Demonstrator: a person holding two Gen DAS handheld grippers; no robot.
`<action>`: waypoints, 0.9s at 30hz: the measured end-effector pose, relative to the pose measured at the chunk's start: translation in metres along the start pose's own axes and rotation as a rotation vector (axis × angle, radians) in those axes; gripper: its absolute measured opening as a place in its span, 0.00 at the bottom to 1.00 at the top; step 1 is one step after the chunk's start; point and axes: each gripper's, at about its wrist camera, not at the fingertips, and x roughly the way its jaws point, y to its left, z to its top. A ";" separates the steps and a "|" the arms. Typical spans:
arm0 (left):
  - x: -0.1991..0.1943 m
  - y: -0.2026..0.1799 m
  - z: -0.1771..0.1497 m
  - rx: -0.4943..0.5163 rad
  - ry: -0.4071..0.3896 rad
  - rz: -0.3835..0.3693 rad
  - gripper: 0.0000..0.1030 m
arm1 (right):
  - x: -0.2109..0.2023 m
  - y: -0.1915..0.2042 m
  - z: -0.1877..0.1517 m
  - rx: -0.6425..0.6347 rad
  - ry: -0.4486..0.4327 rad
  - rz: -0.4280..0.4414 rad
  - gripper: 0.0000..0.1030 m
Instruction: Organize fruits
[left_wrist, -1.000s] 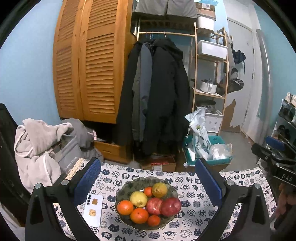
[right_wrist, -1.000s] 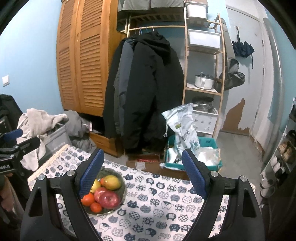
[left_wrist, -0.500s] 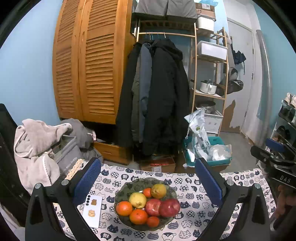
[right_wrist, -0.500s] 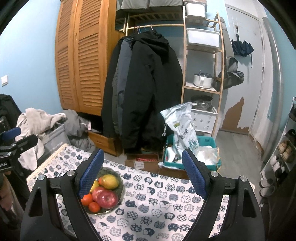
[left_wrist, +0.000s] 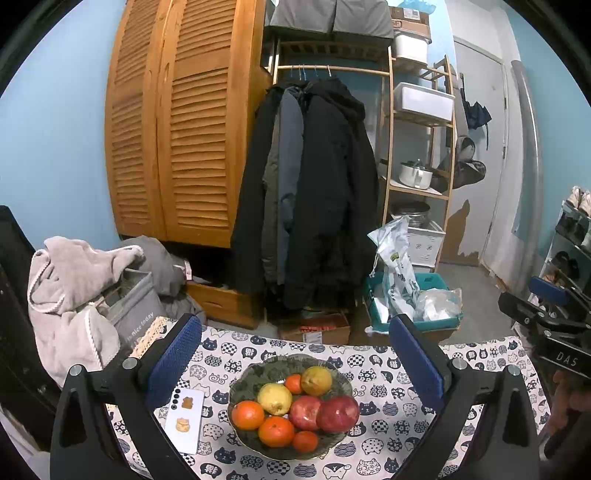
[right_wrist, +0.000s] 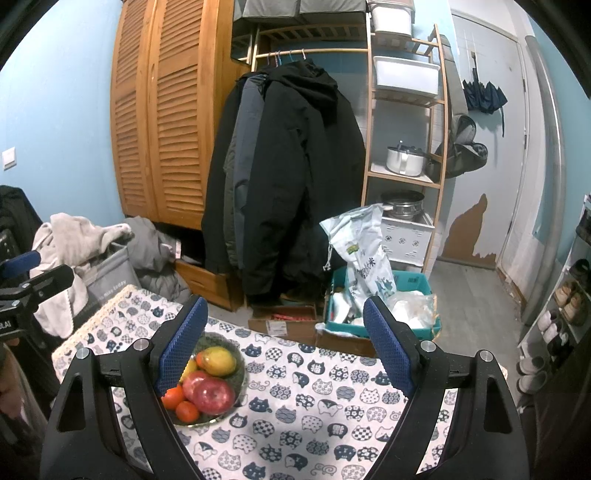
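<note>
While all the fruit in sight lay gathered in the dark patterned bowl (left_wrist: 343, 380) on the cat-print tablecloth (left_wrist: 391, 435), neither view showed any piece loose on the cloth. The heap held two red apples (left_wrist: 337, 413), a yellow pear-like fruit (left_wrist: 274, 398), a russet-yellow one (left_wrist: 316, 380) toward the back, and several small oranges (left_wrist: 247, 414) along the near and left side. That arrangement would fit fruit already collected into the bowl just as well as a full bowl waiting to be sorted out onto the table, and the pictures did not settle which. The left gripper (left_wrist: 295, 362) hung above the near edge of the table with its blue-padded jaws spread wide and nothing between them, the bowl framed in the gap. The right gripper (right_wrist: 286, 345) was likewise wide apart and held nothing; it stood further right, over bare cloth, with the bowl (right_wrist: 236, 376) partly behind its left finger. A white phone (left_wrist: 183, 421) with small stickers lay just left of the bowl, close enough to be nudged by a finger reaching in from that side. Beyond the table were a louvred wooden wardrobe (left_wrist: 177, 129), dark coats (left_wrist: 314, 192) on a rail and a shelf rack (left_wrist: 421, 166), all well clear of the work.
</note>
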 end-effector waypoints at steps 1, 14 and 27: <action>0.000 0.000 0.000 0.000 -0.001 0.000 0.99 | 0.000 0.000 0.000 0.000 0.000 0.000 0.83; -0.001 0.000 0.001 -0.002 0.000 0.002 0.99 | 0.000 0.000 0.000 -0.001 0.002 0.001 0.83; -0.004 0.001 0.001 -0.024 0.004 0.013 0.99 | 0.000 0.000 0.000 -0.002 0.003 0.000 0.83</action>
